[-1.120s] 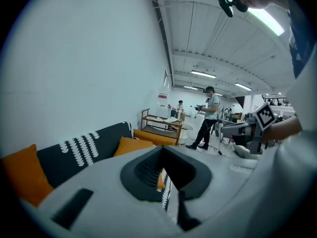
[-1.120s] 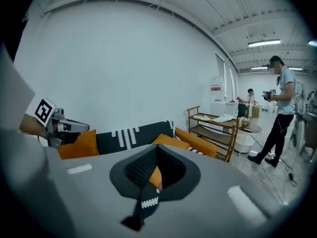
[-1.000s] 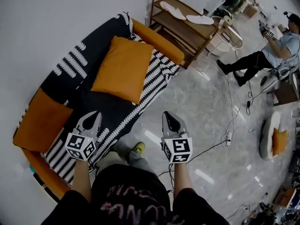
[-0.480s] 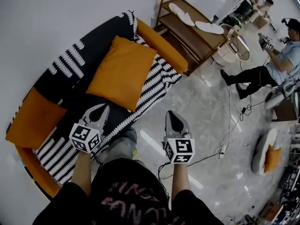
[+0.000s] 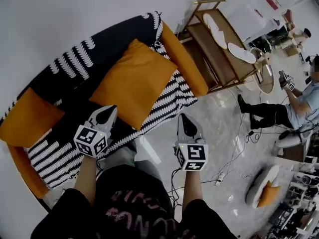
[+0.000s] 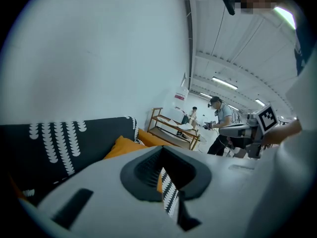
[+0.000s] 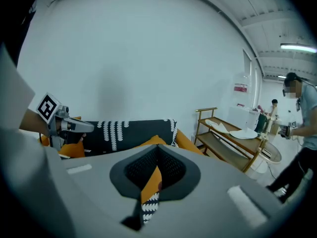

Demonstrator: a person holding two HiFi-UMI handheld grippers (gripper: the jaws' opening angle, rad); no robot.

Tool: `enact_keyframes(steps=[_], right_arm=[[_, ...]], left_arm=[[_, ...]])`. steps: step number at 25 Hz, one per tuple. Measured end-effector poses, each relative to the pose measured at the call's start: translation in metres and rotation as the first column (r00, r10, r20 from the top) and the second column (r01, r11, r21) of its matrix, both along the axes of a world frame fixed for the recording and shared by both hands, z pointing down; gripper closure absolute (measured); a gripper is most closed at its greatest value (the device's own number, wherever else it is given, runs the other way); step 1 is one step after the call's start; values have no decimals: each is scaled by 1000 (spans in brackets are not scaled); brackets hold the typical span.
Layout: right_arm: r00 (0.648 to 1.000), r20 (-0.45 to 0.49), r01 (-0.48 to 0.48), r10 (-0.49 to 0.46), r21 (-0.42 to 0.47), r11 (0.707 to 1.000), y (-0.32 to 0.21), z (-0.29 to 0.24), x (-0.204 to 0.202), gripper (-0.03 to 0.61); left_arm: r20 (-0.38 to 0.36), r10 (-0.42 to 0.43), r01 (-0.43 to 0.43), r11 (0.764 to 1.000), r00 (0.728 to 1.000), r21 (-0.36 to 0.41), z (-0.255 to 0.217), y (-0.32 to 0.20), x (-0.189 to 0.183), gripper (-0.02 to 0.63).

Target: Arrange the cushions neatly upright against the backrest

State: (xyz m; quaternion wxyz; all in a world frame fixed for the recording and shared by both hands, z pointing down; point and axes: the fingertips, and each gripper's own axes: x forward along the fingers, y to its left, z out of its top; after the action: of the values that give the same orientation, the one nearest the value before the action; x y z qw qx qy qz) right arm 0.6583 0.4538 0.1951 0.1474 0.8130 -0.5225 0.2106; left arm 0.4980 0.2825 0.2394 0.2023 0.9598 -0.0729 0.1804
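Left tongs (image 5: 110,109) neared cushion (image 5: 134,81); left gripper view shows them closed.

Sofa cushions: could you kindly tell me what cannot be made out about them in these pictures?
- Left cushion: head view, its outer end cut off by the picture's left edge.
- Centre cushion: head view, lower edge partly behind the left gripper; left gripper view, mostly hidden by that gripper's body.

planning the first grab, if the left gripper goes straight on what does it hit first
Probably the big orange cushion on the sofa; the left gripper, shut, aims at its near edge, though depth is unclear.
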Motion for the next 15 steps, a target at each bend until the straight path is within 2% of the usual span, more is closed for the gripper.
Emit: enact_keyframes(steps=[3, 9, 15], right_arm=[[1000, 6, 27, -27, 9, 1000, -32, -3, 17, 565], [992, 0, 122, -122, -22, 992, -80, -1, 23, 565], [969, -7, 247, -247, -53, 968, -124, 8, 40, 565]], left_arm=[[21, -32, 32, 999, 999, -6, 2, -21, 4, 614], [22, -121, 122, 992, 992, -16, 0, -49, -2, 614], [56, -215, 217, 976, 975, -26, 15, -63, -7, 614]])
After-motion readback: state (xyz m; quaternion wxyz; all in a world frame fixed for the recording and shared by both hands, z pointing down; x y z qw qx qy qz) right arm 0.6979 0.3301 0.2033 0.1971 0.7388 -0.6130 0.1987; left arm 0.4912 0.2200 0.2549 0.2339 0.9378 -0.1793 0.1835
